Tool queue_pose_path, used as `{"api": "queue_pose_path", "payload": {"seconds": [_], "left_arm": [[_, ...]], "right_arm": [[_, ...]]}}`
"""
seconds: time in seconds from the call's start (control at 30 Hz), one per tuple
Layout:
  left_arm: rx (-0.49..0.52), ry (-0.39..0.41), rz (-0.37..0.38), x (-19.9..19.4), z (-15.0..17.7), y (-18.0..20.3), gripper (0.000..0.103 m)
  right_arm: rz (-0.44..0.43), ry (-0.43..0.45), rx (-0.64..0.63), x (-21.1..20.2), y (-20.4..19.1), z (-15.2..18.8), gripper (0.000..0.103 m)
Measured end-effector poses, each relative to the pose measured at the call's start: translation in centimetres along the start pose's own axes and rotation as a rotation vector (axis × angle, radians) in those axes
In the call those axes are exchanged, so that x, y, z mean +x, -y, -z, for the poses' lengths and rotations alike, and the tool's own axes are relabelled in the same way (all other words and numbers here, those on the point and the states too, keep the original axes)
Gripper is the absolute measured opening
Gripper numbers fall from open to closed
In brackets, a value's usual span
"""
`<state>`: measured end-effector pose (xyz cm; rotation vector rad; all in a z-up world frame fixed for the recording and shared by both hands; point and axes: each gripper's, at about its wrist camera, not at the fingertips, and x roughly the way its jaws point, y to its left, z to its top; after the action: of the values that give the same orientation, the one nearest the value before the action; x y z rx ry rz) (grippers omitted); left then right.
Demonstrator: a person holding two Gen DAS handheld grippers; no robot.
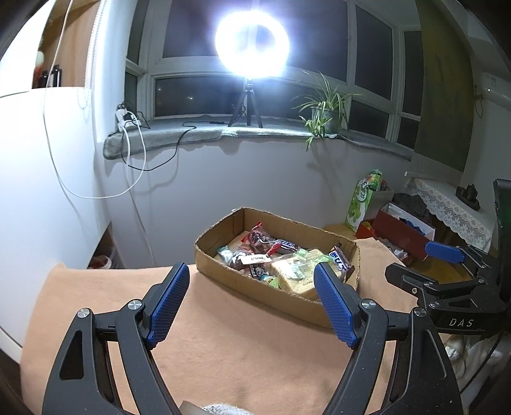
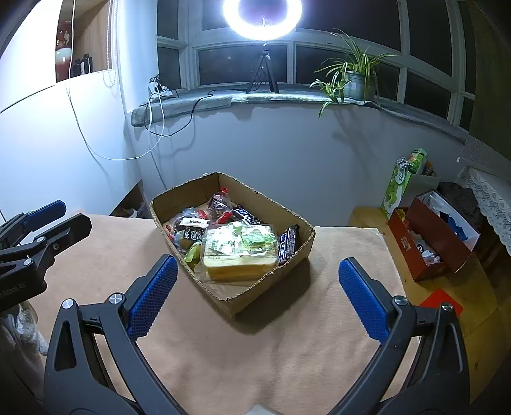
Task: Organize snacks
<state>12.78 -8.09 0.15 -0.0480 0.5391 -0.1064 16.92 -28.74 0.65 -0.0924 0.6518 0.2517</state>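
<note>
A shallow cardboard box (image 1: pixel 223 277) sits on the tan-covered table (image 1: pixel 223 344) and holds several wrapped snacks: a yellow cake pack (image 1: pixel 297 274), chocolate bars (image 1: pixel 340 260) and small red and green packets. The box also shows in the right wrist view (image 2: pixel 242 303), with the cake pack (image 2: pixel 239 255) in front. My left gripper (image 1: pixel 252 300) is open and empty, just short of the box's near wall. My right gripper (image 2: pixel 255 297) is open and empty, its fingers either side of the box's near corner. Each gripper shows at the edge of the other's view.
A red box (image 2: pixel 437 245) with items and a green carton (image 2: pixel 399 188) stand on the floor to the right of the table. A windowsill behind holds a ring light (image 2: pixel 262 16) on a tripod, a potted plant (image 2: pixel 354 76) and cables. A white wall stands left.
</note>
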Motion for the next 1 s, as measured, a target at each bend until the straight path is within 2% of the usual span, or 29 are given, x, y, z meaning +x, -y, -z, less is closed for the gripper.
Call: {"api": "queue_pose_path", "payload": {"seconds": [1.0], "left_arm": [[0.002, -0.003, -0.002, -0.20, -0.23, 0.11, 0.080]], "right_arm": [[0.003, 0.000, -0.002, -0.12, -0.04, 0.13, 0.103]]}}
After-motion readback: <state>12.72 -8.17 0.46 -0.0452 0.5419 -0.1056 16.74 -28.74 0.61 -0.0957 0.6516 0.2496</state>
